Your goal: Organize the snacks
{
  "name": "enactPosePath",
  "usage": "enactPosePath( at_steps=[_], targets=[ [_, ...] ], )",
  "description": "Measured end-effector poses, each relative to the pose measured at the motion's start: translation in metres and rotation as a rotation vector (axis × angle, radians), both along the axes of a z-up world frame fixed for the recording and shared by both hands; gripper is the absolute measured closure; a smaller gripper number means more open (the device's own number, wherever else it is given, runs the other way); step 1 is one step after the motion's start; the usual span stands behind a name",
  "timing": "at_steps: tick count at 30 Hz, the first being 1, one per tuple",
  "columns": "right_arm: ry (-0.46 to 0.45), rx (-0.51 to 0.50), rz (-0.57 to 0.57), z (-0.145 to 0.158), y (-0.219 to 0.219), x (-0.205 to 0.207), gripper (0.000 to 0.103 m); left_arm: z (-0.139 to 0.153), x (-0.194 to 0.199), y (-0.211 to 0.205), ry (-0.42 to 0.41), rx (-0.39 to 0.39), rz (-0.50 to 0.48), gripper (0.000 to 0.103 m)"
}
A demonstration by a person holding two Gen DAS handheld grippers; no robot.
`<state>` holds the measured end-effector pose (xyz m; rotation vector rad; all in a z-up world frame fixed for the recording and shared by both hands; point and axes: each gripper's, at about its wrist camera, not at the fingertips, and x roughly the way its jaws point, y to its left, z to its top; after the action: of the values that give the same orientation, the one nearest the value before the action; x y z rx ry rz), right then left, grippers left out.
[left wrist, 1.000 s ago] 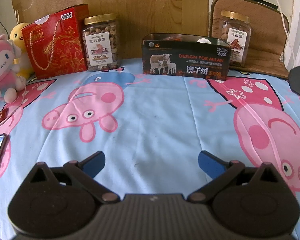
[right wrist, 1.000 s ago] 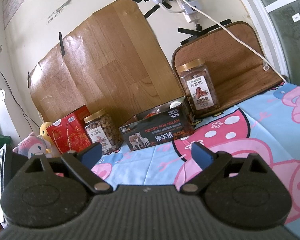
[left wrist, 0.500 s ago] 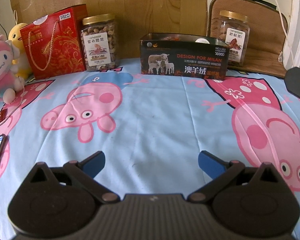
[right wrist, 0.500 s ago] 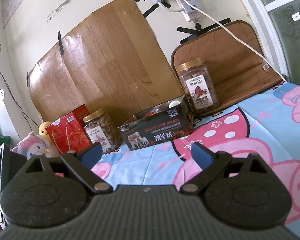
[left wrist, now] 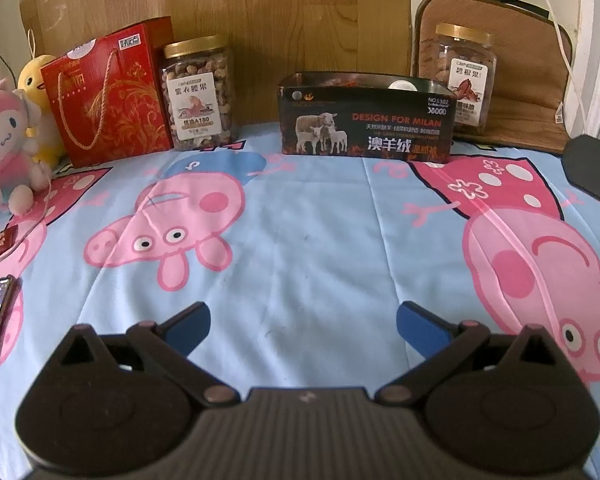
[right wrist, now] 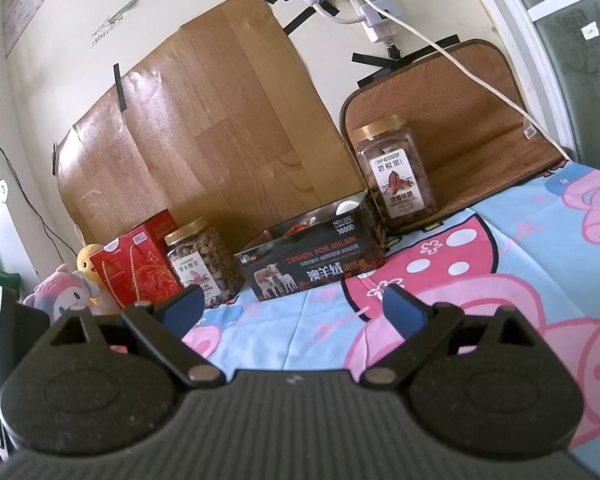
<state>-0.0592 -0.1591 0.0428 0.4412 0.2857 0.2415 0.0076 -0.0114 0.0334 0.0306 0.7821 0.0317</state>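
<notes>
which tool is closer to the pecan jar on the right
Right, by a hedged judgement. The right tool is open, facing the pecan jar up and right of it. The left tool, also open, sits farther across the sheet from it.

Two gold-lid nut jars (left wrist: 198,92) (left wrist: 465,78) upright, flanking open black box (left wrist: 366,120).

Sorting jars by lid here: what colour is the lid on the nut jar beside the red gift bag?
Gold. The nut jar lid shows best in the left wrist view.
</notes>
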Motion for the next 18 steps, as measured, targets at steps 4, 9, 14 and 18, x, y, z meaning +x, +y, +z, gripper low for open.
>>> enactPosePath(
  at_steps=[4, 9, 14, 18],
  targets=[
    [-0.001, -0.001, -0.001, 0.0003, -0.0001, -0.0002, 0.005, 0.0012, -0.0016, -0.0004, -0.01, 0.005, -0.002, 0.0],
    [0.0, 0.0, 0.001, 0.0003, -0.0002, -0.0001, 0.005, 0.0028, -0.0028, 0.0011, -0.02, 0.002, 0.001, 0.0],
    [0.001, 0.0, 0.0, 0.0004, -0.0002, -0.0004, 0.005, 0.0065, -0.0063, 0.0003, -0.06, 0.028, 0.01, 0.0],
    [0.0, -0.001, 0.0, 0.0004, -0.0001, -0.0004, 0.005, 0.0083, -0.0066, 0.0, -0.075, 0.036, 0.008, 0.0]
  ],
)
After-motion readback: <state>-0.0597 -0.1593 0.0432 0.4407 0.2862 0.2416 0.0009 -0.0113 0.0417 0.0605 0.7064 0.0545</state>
